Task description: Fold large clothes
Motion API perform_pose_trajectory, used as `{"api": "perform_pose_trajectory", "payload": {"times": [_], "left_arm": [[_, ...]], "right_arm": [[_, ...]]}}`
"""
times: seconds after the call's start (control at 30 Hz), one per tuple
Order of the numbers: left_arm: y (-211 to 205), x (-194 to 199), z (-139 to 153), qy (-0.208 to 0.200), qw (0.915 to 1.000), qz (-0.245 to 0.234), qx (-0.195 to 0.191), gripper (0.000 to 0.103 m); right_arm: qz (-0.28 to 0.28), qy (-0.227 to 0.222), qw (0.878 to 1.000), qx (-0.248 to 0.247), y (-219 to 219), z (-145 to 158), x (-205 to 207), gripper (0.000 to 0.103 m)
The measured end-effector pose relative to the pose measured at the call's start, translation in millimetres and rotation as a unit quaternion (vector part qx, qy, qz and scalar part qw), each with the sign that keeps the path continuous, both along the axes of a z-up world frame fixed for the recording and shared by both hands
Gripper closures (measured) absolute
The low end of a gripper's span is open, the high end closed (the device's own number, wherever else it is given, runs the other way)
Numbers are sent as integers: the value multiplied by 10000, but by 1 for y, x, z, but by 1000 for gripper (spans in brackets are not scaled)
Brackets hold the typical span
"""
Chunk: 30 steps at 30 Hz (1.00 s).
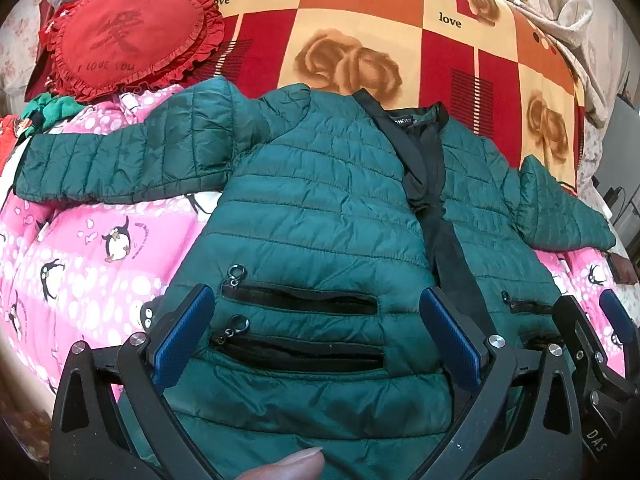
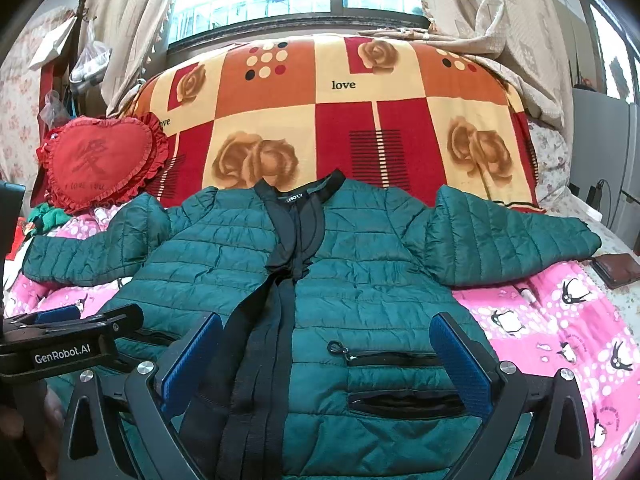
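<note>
while the green quilted jacket (image 2: 360, 280) lies face up and spread flat across the middle of the bed, hem toward the near edge and collar toward the far side, i hold both tools just above its hem. my left tool (image 1: 316, 336) is wide open with nothing in it, framing the two zipped pockets (image 1: 300, 300) on that front panel. my right tool (image 2: 328, 356) is equally wide open and empty, set over the black placket and the other panel's pockets. both sleeves lie stretched out sideways, the left sleeve (image 1: 112, 164) over the pink penguin quilt (image 1: 80, 248) toward the left edge, the right sleeve (image 2: 508, 240) toward the right edge near a brown wallet (image 2: 618, 268). a red heart cushion (image 2: 100, 160) sits at the far left corner.

i judge the jacket light, puffy and springy, with a slick shell that may slide between the pads and puff back out of a fold. the cuffs and the hem corners look like the firmest places to pinch; i would likely take a sleeve at its cuff and bring it across the chest first.
</note>
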State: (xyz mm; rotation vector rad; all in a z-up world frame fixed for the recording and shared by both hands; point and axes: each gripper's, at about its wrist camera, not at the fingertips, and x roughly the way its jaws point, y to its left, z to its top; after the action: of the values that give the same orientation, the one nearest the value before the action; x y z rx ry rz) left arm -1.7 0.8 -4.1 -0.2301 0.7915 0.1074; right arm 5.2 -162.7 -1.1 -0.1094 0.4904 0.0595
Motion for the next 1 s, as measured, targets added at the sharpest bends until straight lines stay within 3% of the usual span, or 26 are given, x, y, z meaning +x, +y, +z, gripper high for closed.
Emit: {"api": "perform_pose_trajectory", "payload": {"times": [0.53,1.0], "left_arm": [[-7,3,-4,69,9999,-45,72,0],[-8,2,-5,77,9999,-44,83,0]], "right_arm": [[-34,-55,9999,-110,-3,-1,-3,0],[-233,54,9996,150,-20,-1,-2,0]]}}
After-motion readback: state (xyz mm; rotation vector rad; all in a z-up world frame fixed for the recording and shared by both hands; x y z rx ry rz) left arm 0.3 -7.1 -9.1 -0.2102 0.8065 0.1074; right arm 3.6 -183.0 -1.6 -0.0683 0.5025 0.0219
